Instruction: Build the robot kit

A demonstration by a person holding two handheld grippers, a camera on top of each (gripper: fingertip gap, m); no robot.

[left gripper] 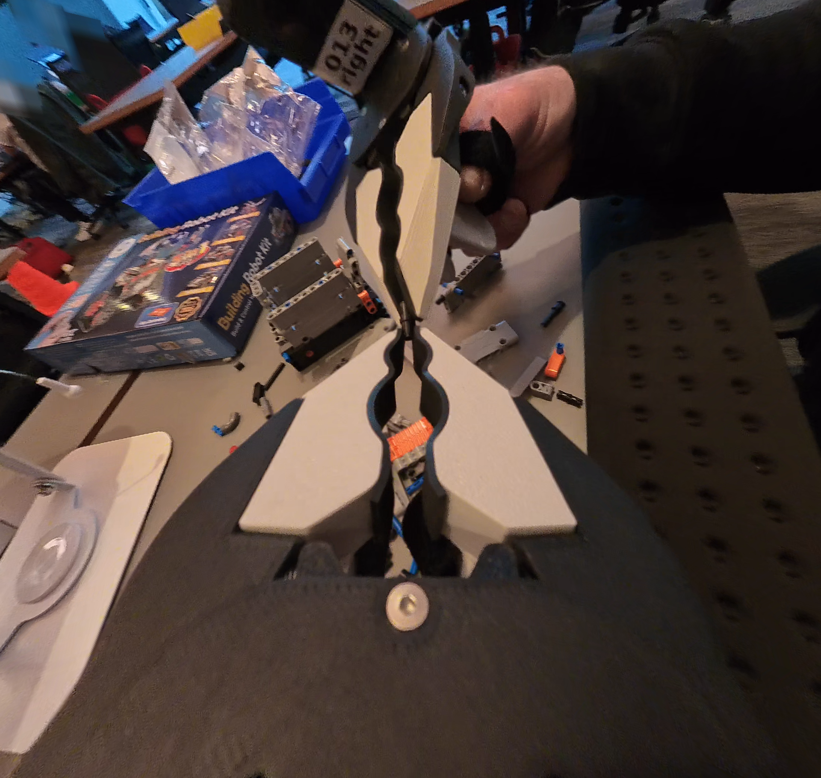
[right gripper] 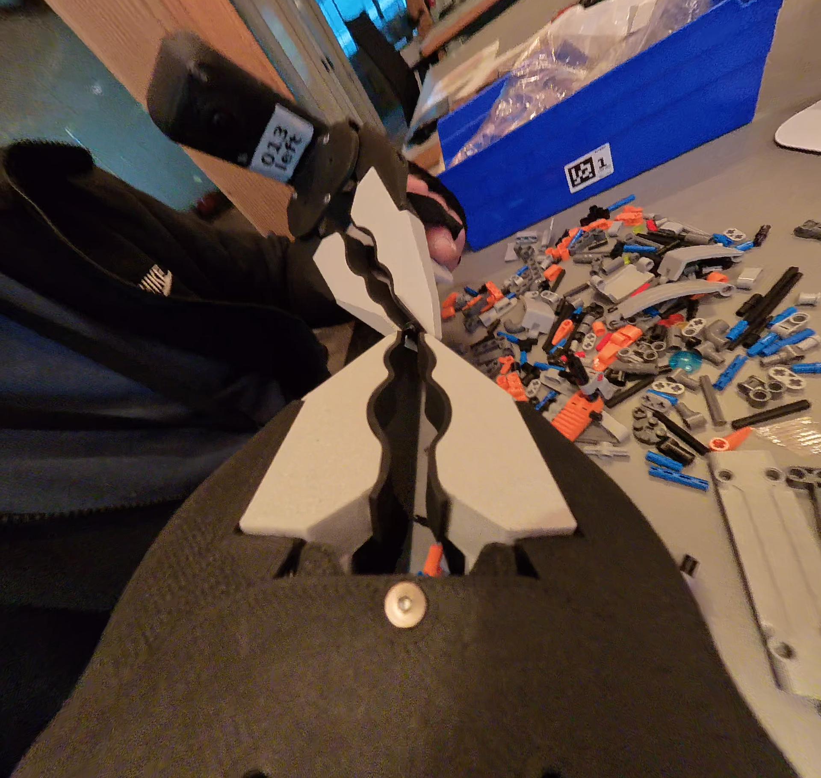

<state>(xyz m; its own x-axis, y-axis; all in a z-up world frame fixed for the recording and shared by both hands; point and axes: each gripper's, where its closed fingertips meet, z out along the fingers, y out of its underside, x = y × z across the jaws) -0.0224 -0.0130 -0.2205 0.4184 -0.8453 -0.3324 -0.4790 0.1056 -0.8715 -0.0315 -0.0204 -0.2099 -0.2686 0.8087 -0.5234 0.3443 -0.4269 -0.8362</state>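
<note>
Pinching one small black pin (left gripper: 405,319) between both closed claws, we hover above the brick-strewn grey table (right gripper: 693,517) near a blue bin (right gripper: 622,135).

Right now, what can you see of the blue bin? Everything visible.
The blue bin is an open-topped, rectangular container of what looks like hard plastic, standing upright on the grey table. Crumpled clear plastic bags fill it and rise above its rim. A white sticker with a black square marker sits on one side wall. The pile of loose building parts lies beside it; neither gripper touches it.
</note>
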